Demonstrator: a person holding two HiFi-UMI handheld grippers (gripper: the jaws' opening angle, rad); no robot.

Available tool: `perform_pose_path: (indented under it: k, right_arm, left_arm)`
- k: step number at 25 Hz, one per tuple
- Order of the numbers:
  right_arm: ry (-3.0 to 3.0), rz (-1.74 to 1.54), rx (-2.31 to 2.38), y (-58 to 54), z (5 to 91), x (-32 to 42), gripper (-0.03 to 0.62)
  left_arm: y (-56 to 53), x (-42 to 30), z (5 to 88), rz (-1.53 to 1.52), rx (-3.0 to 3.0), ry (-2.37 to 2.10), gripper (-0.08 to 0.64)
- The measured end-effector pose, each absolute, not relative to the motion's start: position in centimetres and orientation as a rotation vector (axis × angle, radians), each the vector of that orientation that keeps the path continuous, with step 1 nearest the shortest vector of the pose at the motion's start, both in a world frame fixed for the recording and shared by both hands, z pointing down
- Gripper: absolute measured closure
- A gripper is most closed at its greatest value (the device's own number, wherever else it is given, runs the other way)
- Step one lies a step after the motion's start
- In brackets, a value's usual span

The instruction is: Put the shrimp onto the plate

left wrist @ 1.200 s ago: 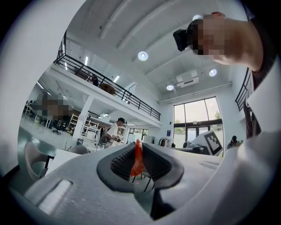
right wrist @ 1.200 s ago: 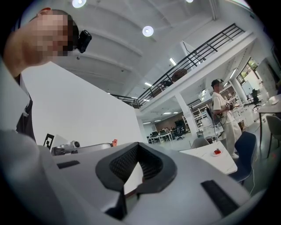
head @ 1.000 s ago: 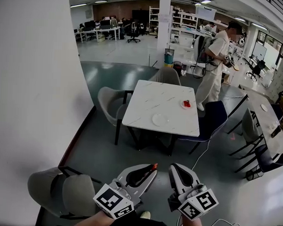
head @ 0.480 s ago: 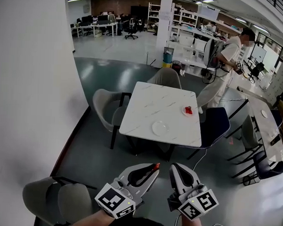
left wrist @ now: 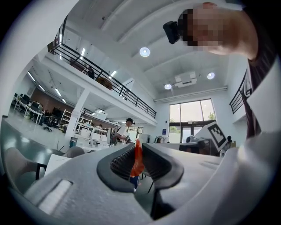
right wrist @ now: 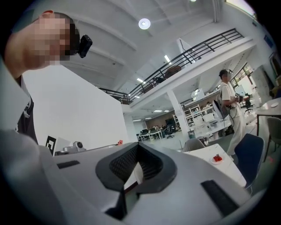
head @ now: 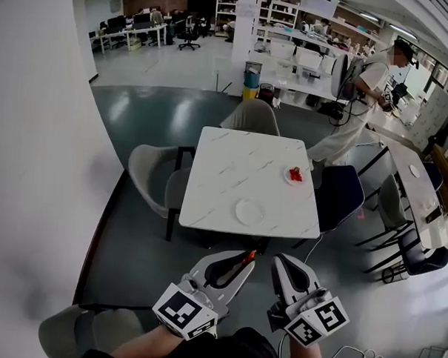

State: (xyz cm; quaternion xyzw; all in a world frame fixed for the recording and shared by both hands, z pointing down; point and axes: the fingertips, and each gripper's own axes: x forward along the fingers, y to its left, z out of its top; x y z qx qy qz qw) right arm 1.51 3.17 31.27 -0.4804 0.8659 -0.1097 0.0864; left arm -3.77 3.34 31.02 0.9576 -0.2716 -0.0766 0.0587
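The left gripper [head: 240,262] is clamped on a thin orange-red shrimp [left wrist: 138,159], which stands upright between its ribbed pads at the tips. In the head view the shrimp [head: 246,255] shows as a small orange tip at the front of the jaws. Just to the right, the right gripper [head: 280,261] has its jaws pressed together with nothing between them, as the right gripper view [right wrist: 137,150] also shows. Both grippers are held low and near, above grey floor, well apart from the white marble-patterned table [head: 239,160] that stands farther off. An empty white plate [head: 249,212] lies near the table's near edge. A second small plate [head: 286,176] sits toward the table's right edge with a red piece [head: 295,173] on it. A grey chair [head: 146,175] stands at the table's left, another [head: 249,118] at its far side, and a dark blue one [head: 340,196] at its right. Beyond the table's far right corner a person in light clothes [head: 359,99] stands.
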Motion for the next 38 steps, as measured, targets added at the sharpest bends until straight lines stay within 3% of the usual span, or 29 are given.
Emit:
perform_pose_path:
  k: [21, 38]
  right_arm:
    - [2.587, -0.460, -1.354, -19.1, 36.8, 12.3, 0.591]
    - [2.622, -0.753, -1.360, -28.8, 46.0, 13.9, 0.591]
  left_arm:
    - [-18.7, 5.2, 40.8, -0.018, 2.857, -1.005, 0.500]
    - [-29.3, 8.6, 59.0, 0.527, 2.807, -1.010, 0.500]
